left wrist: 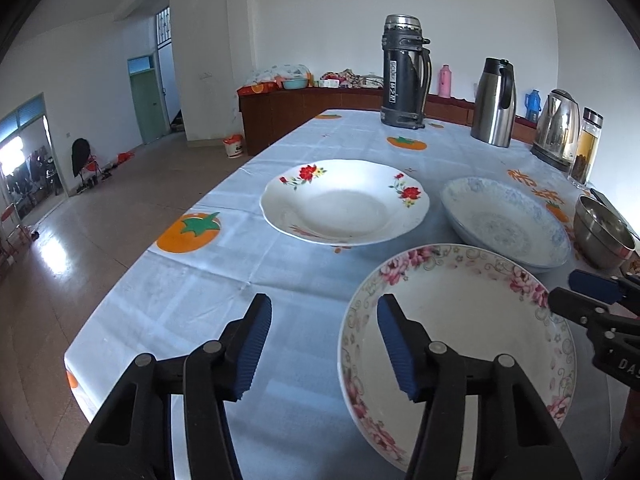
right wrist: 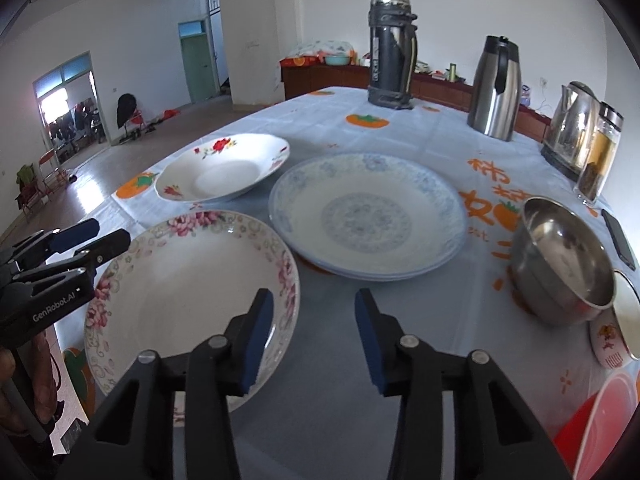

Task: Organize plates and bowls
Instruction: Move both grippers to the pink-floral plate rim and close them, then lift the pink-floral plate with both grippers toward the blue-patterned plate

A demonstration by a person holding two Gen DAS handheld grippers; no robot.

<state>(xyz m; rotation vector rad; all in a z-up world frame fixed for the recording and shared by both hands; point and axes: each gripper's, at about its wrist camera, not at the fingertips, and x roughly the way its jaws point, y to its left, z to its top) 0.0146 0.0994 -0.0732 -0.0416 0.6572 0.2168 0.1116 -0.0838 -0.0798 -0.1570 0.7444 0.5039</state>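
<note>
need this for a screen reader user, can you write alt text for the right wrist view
The open right gripper hovers empty over a tablecloth, its fingers beside a pink-flowered plate. Beyond lie a blue-patterned plate, a red-flowered plate and a steel bowl; the left gripper enters at far left.

Pink-flowered plate (right wrist: 188, 280), blue-patterned plate (right wrist: 366, 216), red-flowered white plate (left wrist: 344, 202).

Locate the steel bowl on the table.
In the right wrist view the steel bowl sits on the right side of the table, right of the blue-patterned plate and nearer than the electric kettle.
</note>
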